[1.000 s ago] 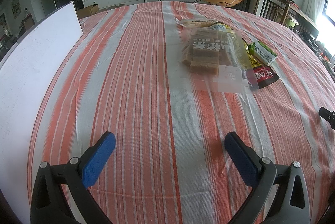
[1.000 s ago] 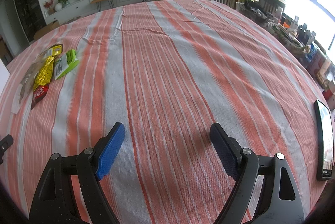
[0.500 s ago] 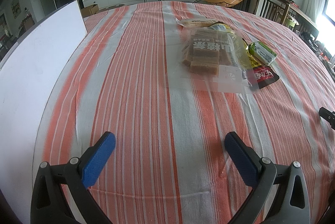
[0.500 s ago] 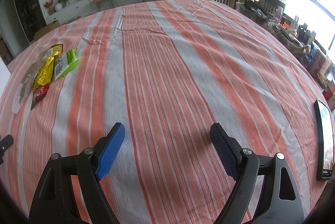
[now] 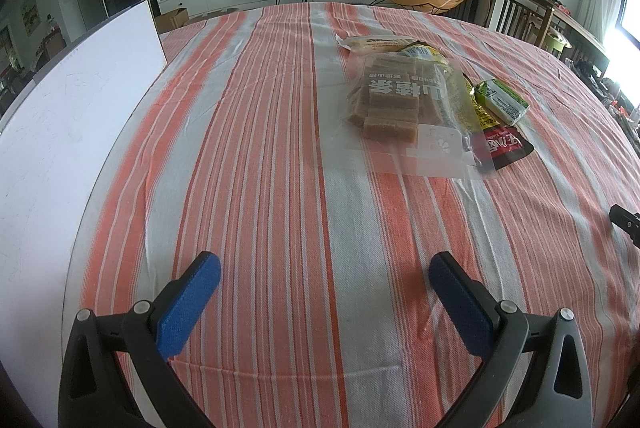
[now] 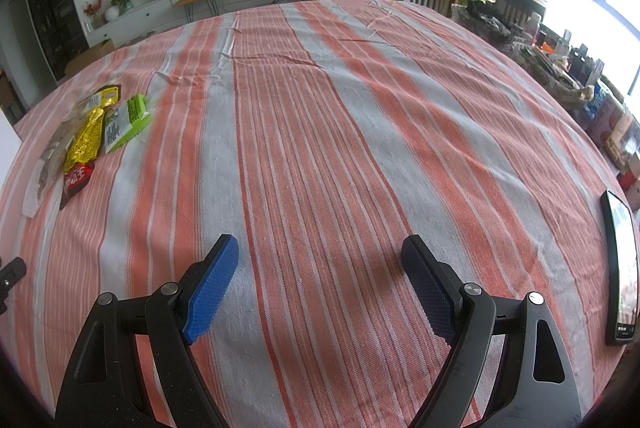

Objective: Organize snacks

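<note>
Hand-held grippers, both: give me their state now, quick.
Left hand-held gripper: open, holding nothing, over the striped tablecloth.
Right hand-held gripper: open, holding nothing.

Woven matt striped tablecloth; glossy clear plastic snack bag; smooth white board.

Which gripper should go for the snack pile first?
Left. The snack pile lies ahead of the open left gripper; from the right gripper, also open, it sits far off to the left edge.

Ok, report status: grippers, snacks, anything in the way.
Left gripper open, empty. Right gripper open, empty. Snack pile untouched on striped cloth, ahead of left. White board far left; path unobstructed.
</note>
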`<state>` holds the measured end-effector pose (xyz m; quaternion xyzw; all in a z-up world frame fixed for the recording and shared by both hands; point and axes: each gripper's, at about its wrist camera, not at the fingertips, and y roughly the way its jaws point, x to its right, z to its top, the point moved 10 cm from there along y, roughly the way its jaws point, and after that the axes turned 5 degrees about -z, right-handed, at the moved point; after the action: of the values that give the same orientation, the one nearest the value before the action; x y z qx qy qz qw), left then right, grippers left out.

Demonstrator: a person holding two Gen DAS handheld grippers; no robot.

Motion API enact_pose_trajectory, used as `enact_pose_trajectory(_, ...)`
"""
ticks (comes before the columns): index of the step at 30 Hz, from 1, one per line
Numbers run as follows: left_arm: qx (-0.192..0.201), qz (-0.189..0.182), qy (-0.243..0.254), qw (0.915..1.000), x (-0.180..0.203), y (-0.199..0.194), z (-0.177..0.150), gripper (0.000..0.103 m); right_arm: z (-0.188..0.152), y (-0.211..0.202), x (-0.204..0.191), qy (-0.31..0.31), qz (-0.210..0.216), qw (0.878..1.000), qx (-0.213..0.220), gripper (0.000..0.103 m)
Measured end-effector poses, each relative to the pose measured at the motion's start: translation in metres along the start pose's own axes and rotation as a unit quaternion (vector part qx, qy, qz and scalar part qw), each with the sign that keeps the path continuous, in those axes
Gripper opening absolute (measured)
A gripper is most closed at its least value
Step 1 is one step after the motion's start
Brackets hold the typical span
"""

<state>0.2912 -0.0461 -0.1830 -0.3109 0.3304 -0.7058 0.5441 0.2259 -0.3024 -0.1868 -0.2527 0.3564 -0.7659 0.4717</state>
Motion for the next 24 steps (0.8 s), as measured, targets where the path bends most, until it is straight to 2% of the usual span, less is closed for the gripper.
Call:
enact_pose_trajectory(20, -0.002, 0.005, -0.007, 1.0000, -0.0006, 0.0006, 0.0002, 0.103, 0.0000, 0.0007, -0.0004, 0.000, 0.000, 1.000, 0.000, 0.087)
enact_pose_trajectory(22, -0.028, 0.003, -0.007, 0.9996, -0.0003, 0.0031, -0.0011, 0.103, -0.0001, 0.0007, -0.0003, 0.000, 0.000, 1.000, 0.000, 0.087)
enact_pose_trajectory(23, -0.062, -0.003, -0.008, 0.9980, 0.0000, 0.0043, -0.0020, 0.102, -0.0002, 0.0004, -0.0007, 0.000, 0.000, 1.000, 0.000, 0.087)
enact_pose_trajectory(24, -0.079, -0.022, -0.024, 0.9963, 0.0014, 0.0033, 0.0029, 0.100, -0.0001, 0.0006, -0.0005, 0.000, 0.000, 1.000, 0.000, 0.087)
